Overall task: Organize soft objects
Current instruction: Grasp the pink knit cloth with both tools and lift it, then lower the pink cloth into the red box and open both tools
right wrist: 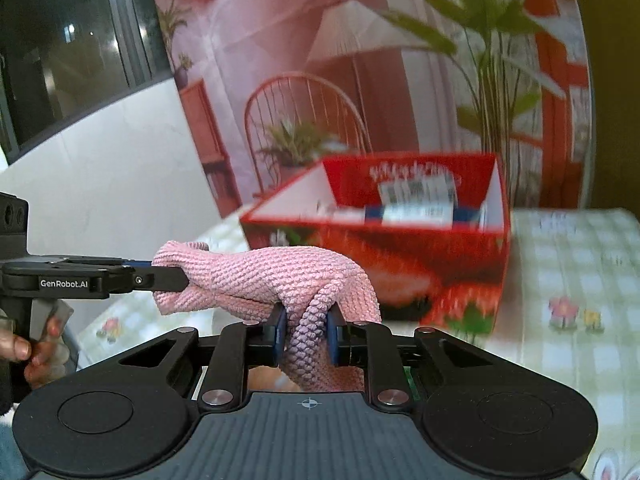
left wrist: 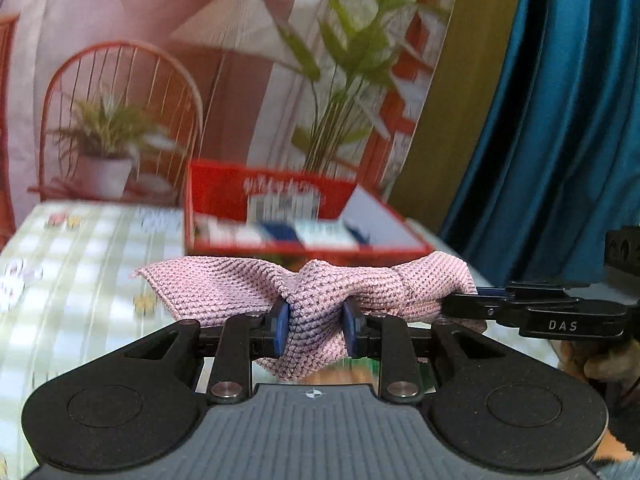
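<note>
Holding: pink knitted cloth [left wrist: 316, 292], aloft before red box [left wrist: 280, 216], clamped by left gripper [left wrist: 316, 330] and right gripper [right wrist: 308, 334]. Advice: keep both ends level, taut, clear of rim.

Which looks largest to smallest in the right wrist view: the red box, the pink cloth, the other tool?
1. red box
2. pink cloth, though nearer the camera, so real size is unsure
3. left tool, only partly in view

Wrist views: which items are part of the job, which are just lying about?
In the job:
- pink knitted cloth, gripped by both
- left gripper
- right gripper
- red box, probably its destination

Bystanders:
- checked tablecloth
- teal curtain
- printed backdrop
</note>
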### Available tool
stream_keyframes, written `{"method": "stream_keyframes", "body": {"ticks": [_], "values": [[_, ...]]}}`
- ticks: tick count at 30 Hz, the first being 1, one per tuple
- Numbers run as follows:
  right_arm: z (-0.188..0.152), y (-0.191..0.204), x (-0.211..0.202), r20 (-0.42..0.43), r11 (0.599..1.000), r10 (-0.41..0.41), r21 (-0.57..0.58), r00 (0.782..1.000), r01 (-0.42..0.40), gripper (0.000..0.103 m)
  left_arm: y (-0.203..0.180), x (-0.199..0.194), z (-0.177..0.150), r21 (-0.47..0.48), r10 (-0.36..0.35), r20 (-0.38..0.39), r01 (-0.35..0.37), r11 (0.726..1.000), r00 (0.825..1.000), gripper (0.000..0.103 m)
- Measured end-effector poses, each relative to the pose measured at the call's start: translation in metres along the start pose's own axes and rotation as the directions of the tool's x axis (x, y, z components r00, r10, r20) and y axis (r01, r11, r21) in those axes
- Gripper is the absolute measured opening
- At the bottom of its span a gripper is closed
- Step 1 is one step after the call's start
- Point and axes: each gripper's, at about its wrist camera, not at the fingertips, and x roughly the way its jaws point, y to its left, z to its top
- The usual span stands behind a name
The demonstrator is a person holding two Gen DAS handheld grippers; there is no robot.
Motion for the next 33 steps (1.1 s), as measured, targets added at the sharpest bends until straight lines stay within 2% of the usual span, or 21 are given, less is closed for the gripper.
{"method": "stream_keyframes", "body": {"ticks": [8, 14, 21, 33], "values": [[0.065, -0.023, 0.013, 0.1, 0.998, -0.02, -0.05, 0.995, 0.025, 0.018, 0.007, 0.038, 0.062, 0.004, -0.019, 0.042, 0.019, 1.0, 0.999, 0.029], [0.105, -0.058, 0.045, 0.123, 0.999, -0.028, -0.024, 0.992, 0.032, 0.018, 0.025, 0.084, 0.095, -0.007, -0.006, 0.0, 0.006, 1.0, 1.0, 0.029], [0.128, -0.093, 0.093, 0.072, 0.998, -0.046, 0.034, 0.996, 0.044, 0.018, 0.048, 0.134, 0.118, -0.014, 0.023, -0.067, -0.024, 1.0, 0.997, 0.031], [0.146, -0.144, 0.16, -0.044, 0.984, -0.076, 0.155, 0.996, 0.082, 0.018, 0.071, 0.201, 0.13, -0.026, 0.06, -0.169, -0.066, 0.997, 0.984, 0.034]]}}
